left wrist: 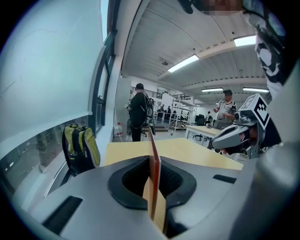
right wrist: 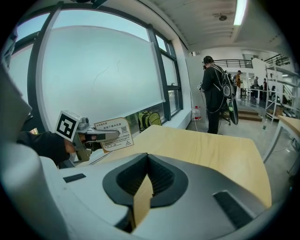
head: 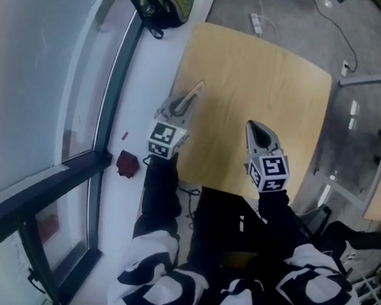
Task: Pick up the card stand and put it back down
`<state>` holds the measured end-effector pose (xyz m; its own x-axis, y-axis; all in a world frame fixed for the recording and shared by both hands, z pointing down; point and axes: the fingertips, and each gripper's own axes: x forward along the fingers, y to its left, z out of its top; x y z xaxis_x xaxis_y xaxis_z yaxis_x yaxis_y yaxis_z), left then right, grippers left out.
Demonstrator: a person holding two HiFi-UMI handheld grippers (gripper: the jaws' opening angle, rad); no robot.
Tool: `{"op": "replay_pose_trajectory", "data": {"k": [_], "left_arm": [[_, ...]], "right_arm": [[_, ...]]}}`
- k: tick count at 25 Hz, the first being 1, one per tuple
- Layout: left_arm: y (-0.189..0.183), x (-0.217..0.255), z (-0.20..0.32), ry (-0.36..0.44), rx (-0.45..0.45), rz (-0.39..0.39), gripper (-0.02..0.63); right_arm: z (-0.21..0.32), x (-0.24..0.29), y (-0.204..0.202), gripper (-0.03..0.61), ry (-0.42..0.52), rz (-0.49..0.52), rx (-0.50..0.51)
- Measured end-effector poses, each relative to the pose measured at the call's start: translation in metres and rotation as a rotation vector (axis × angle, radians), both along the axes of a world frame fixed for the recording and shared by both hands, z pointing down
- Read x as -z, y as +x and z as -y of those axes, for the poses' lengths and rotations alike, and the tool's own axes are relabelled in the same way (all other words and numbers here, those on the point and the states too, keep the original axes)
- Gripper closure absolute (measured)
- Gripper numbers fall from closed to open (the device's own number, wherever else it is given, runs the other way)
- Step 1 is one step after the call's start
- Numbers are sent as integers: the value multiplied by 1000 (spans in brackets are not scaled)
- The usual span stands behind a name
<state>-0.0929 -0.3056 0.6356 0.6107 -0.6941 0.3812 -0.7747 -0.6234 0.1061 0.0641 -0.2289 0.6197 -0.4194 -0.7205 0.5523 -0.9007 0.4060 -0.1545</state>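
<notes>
The left gripper [head: 184,106] has its fingers pinched narrow on the card stand [right wrist: 114,134], holding the thin printed card on edge in the air over the near left edge of the wooden table [head: 263,73], close to the white window sill [head: 139,86]. To its right, the right gripper [head: 258,130] hangs over the table's near edge with its fingers pressed together on nothing. A green backpack [head: 161,2] sits at the far end of the sill.
</notes>
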Motion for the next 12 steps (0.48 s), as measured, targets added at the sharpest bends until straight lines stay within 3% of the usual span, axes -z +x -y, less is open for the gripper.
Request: {"op": "replay_pose_trajectory", "data": {"k": [6, 12], "left_arm": [[-1, -4, 24, 3, -80, -44, 592], [3, -22, 38, -40, -192, -9, 592]], "right_arm": [[6, -12, -8, 561, -20, -7, -12], [11, -20, -13, 561, -33, -15, -18]]}}
